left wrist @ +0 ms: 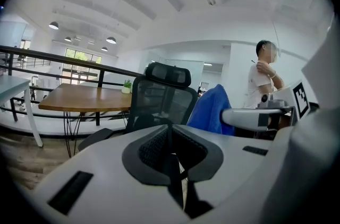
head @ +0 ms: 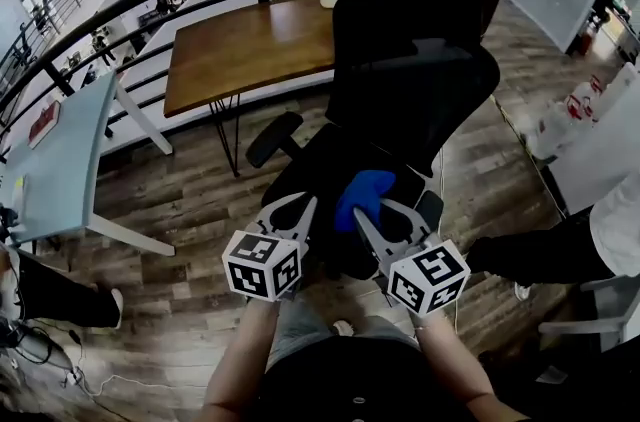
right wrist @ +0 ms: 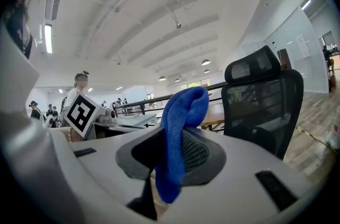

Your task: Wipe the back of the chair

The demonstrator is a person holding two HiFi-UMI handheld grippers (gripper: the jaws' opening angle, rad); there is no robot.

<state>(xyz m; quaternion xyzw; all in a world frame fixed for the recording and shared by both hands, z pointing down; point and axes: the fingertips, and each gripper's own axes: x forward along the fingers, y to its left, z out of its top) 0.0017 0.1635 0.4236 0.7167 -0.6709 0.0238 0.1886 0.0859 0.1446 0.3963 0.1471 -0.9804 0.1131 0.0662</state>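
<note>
Facing one chair (head: pixel 410 80), right hand-held gripper (head: pixel 371 212) clamps one blue cloth (right wrist: pixel 183 111); left hand-held gripper (left wrist: pixel 170 135) closed, empty.

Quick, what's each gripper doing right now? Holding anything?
Left hand-held gripper: closed, holding nothing.
Right hand-held gripper: closed on the blue cloth.

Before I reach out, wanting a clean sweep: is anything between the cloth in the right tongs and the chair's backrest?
Nothing visible does. The blue cloth, clamped in the right tongs, faces the backrest across open air; the left tongs are shut, empty.
</note>
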